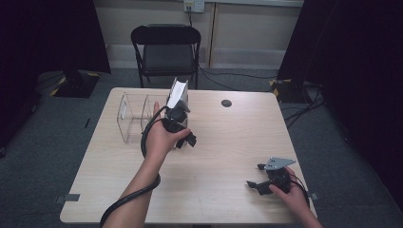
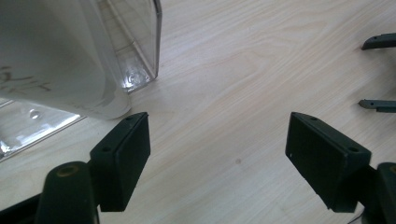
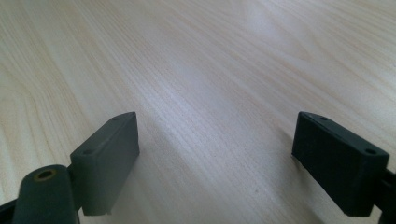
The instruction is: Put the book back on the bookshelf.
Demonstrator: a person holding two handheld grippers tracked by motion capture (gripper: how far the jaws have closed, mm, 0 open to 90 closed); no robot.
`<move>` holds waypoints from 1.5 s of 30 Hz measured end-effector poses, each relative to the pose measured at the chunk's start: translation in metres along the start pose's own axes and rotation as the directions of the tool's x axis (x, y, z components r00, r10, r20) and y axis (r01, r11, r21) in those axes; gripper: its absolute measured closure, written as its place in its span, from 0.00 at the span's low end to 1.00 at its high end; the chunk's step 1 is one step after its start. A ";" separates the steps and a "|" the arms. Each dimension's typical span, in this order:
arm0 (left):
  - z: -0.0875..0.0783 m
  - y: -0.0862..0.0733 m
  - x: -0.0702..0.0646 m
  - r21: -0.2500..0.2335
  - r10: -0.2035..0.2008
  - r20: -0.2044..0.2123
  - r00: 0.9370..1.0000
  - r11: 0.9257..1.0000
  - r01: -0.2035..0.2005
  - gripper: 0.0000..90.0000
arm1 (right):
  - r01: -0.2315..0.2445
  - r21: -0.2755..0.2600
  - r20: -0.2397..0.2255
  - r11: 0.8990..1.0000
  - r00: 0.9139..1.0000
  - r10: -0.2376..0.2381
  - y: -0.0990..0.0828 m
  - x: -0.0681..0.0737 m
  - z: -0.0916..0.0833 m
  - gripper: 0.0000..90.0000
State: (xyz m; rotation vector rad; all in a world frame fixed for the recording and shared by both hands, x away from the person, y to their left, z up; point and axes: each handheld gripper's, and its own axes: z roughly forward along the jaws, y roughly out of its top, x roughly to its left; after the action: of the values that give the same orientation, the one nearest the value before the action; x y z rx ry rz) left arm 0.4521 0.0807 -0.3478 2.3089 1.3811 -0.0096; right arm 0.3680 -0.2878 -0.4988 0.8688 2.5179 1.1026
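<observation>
High view: we are observing the left gripper (image 1: 184, 138) hovering at the table's (image 1: 223, 142) centre, jaws apart on nothing, clear container (image 1: 135, 116) just beside at ten o'clock. The right gripper (image 1: 260, 176) is resting at five o'clock, jaws apart.

We find the counter (image 1: 214, 190) bare across its middle and near edge, so a hand could cross freely between our left gripper (image 1: 183, 135) and our right gripper (image 1: 259, 178), which sit well apart; the clear plastic container (image 1: 135, 116) stands at the far left, just beside the left gripper, and blocks passage there; a pale cup-like wall (image 2: 56, 56) crowds the left gripper's near side; a folding chair (image 1: 166, 50) stands beyond the far edge; the right gripper faces open wood (image 3: 210, 93).
</observation>
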 end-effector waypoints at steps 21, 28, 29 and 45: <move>-0.003 -0.007 -0.015 0.018 0.041 0.017 0.999 0.999 -0.041 0.26 | 0.000 0.000 0.000 1.000 1.000 0.000 0.000 0.000 0.000 0.16; -0.004 -0.009 -0.021 0.012 0.064 0.026 0.998 0.998 -0.064 0.25 | 0.000 0.000 -0.001 1.000 1.000 0.000 0.000 0.000 0.000 0.16; -0.004 -0.009 -0.023 0.011 0.062 0.025 0.998 0.998 -0.062 0.25 | 0.000 0.000 -0.001 1.000 1.000 0.000 0.000 0.000 0.000 0.16; 0.009 -0.008 -0.039 0.018 0.095 0.059 0.994 0.995 -0.096 0.25 | 0.000 0.000 -0.001 1.000 1.000 0.000 0.000 0.000 0.000 0.16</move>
State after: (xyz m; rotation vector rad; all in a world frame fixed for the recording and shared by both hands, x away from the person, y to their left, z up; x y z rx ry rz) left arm 0.4278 0.0479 -0.3499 2.3700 1.2469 -0.0620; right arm 0.3681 -0.2878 -0.4988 0.8684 2.5187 1.1030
